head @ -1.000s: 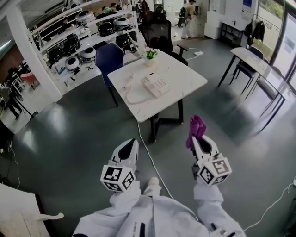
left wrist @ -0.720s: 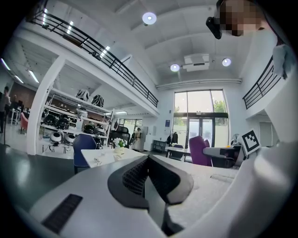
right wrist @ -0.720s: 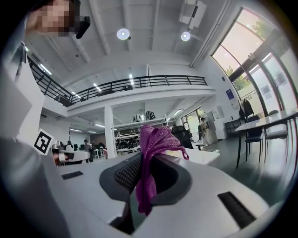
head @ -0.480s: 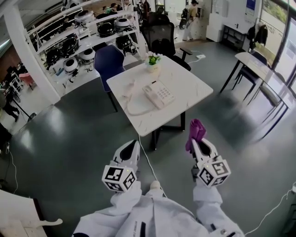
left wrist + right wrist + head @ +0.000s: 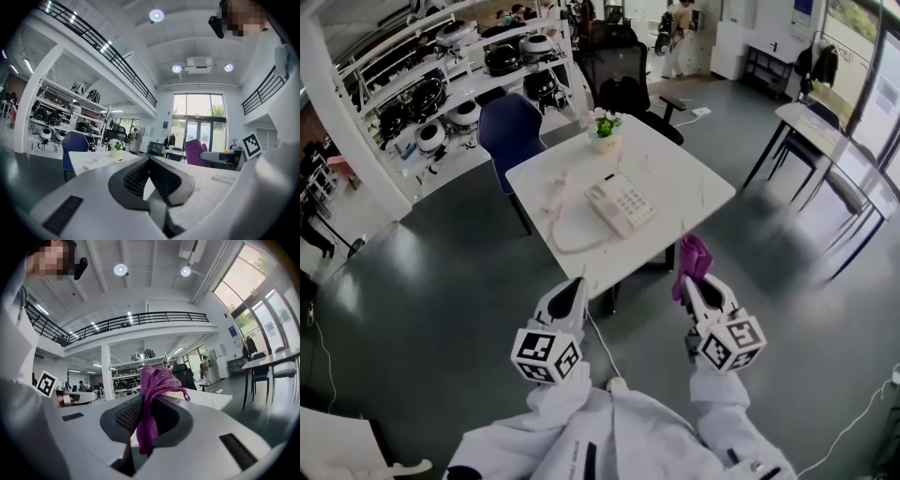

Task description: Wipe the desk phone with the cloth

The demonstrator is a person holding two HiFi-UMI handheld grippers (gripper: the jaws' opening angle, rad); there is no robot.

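The white desk phone (image 5: 621, 203) lies in the middle of a white table (image 5: 694, 178) ahead of me. Its handset (image 5: 554, 193) seems to rest on the tabletop to the left, with the cord looping toward the near edge. My right gripper (image 5: 691, 278) is shut on a purple cloth (image 5: 694, 256), held in the air short of the table's near edge. In the right gripper view the cloth (image 5: 157, 383) sticks up from between the pads (image 5: 125, 416). My left gripper (image 5: 574, 285) hangs level with it, shut and holding nothing; its jaws meet in the left gripper view (image 5: 149, 163).
A small potted plant (image 5: 602, 127) stands at the table's far corner. A blue chair (image 5: 511, 131) and a black office chair (image 5: 623, 89) sit behind it, with shelving (image 5: 441, 84) beyond. Another table (image 5: 834, 131) is at the right. A white cable (image 5: 598, 333) runs across the floor.
The table and phone have come nearer and lower in the head view as the person walked toward them. Both grippers stay shut, the cloth still in the right one.
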